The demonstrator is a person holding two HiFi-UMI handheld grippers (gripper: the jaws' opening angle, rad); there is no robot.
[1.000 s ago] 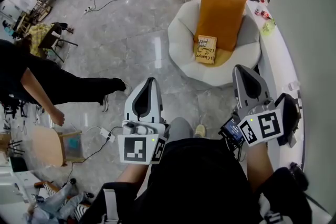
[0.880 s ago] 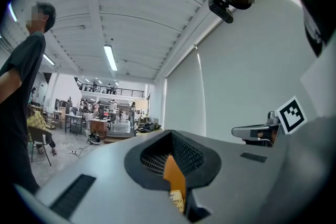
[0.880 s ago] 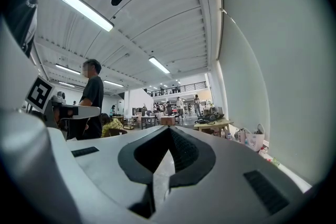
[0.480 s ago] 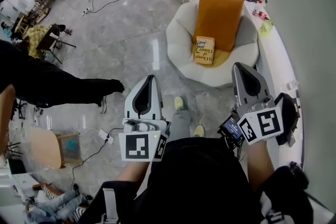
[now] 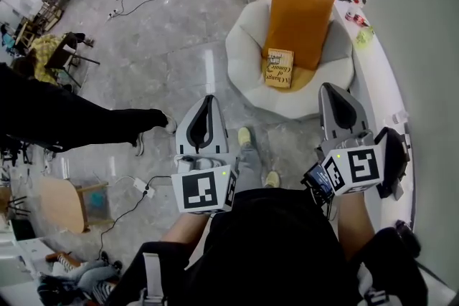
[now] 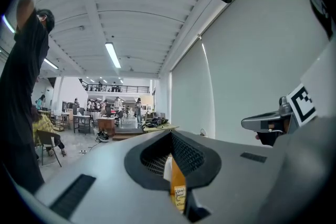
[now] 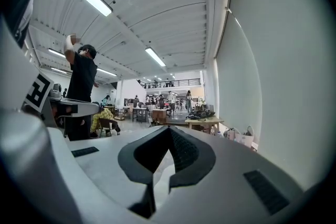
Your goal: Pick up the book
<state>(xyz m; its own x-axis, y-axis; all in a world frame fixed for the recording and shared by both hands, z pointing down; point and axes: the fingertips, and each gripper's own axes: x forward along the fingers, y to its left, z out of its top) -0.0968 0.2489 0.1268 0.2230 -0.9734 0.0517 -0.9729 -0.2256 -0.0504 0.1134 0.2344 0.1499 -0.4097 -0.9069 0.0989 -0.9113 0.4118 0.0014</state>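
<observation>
So this was clearly the approach step, nothing had been grabbed yet. The book (image 5: 280, 68) sat around the middle of the seat of a round white chair (image 5: 247, 46), its top edge propped against the foot of an orange cushion (image 5: 301, 18) that leaned on the chair's back, cover up. Both tools were held out in front of the person, well short of the chair's front edge and well apart from the book. The left gripper (image 5: 208, 99) had its jaws pressed together with nothing pinched; its own camera looked through the little window between the pads and showed a sliver of the orange cushion and the book's cover far beyond. The right gripper (image 5: 332, 88) was the same deal, jaws closed tight and empty, with just pale chair showing through the slit. It sat nearer the chair's right-hand side, close to the white counter (image 5: 380, 61) along the wall. A person in black (image 5: 64, 118) stood off to the left on the marble floor, out of the way. My guess for the next move: get closer, spread one set of jaws, and come in low at the book's free bottom edge, since it's thin and nearly flat on soft padding.
</observation>
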